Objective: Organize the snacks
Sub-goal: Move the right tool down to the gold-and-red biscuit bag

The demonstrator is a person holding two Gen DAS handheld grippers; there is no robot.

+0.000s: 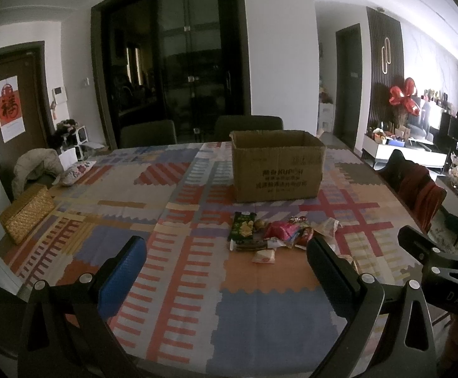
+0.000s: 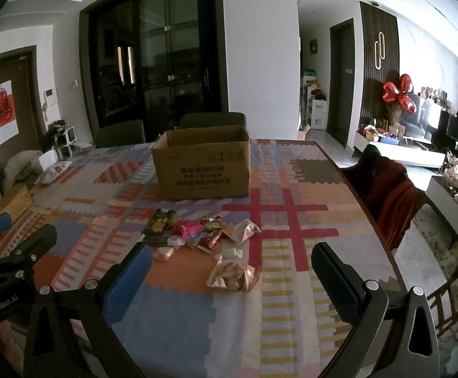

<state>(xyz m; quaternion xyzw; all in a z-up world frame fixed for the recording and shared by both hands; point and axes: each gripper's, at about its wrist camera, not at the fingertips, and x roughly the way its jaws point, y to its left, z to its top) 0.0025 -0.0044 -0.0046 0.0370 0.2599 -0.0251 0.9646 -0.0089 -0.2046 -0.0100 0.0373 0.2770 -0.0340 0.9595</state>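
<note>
Nearest you, your left gripper (image 1: 225,271) and right gripper (image 2: 232,278) both hover above the patterned tablecloth (image 2: 291,324) with jaws spread wide, holding nothing. Just beyond your right gripper lies a clear packet of brown snacks (image 2: 233,275). A little farther, a loose pile of snack packets (image 1: 279,236) sits mid-table, with a green chip bag (image 1: 243,227) on its left edge. Behind the pile, apart from it, stands an open cardboard box (image 1: 276,170). A woven basket (image 1: 27,212) rests at the table's far left edge.
</note>
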